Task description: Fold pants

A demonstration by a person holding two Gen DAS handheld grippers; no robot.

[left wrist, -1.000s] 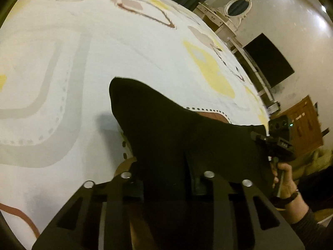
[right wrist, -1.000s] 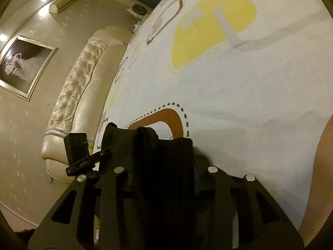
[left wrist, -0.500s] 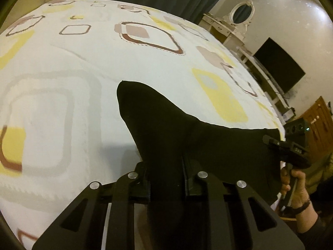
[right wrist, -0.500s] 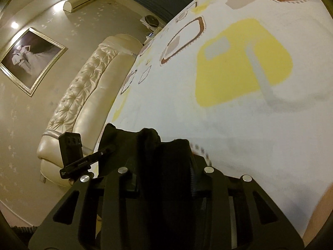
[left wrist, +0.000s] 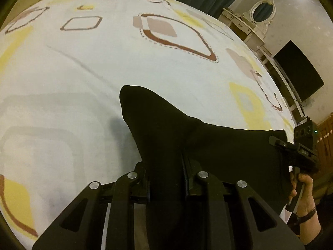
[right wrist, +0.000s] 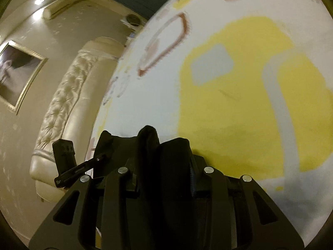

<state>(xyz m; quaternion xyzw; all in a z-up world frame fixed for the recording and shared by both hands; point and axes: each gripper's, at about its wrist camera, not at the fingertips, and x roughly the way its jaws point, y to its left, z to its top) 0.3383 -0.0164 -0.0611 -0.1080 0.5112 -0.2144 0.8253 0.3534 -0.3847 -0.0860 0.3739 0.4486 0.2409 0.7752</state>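
Observation:
The black pants (left wrist: 166, 129) hang stretched between my two grippers above the patterned bedspread (left wrist: 87, 66). My left gripper (left wrist: 166, 179) is shut on one end of the black cloth. My right gripper (right wrist: 164, 166) is shut on a bunched fold of the pants (right wrist: 172, 156). In the left wrist view the right gripper (left wrist: 299, 152) shows at the far right, held in a hand, with the cloth running to it. In the right wrist view the left gripper (right wrist: 68, 162) shows at the lower left.
The bed is covered by a white spread with yellow and brown shapes (right wrist: 239, 104). A cream tufted headboard (right wrist: 68, 104) and a framed picture (right wrist: 14, 73) are on the left. A dresser with a mirror (left wrist: 260, 18) and a dark TV (left wrist: 297, 70) stand at the right.
Both grippers have lifted and moved forward over the bed with the pants held between them; more of the bedspread and room shows now.

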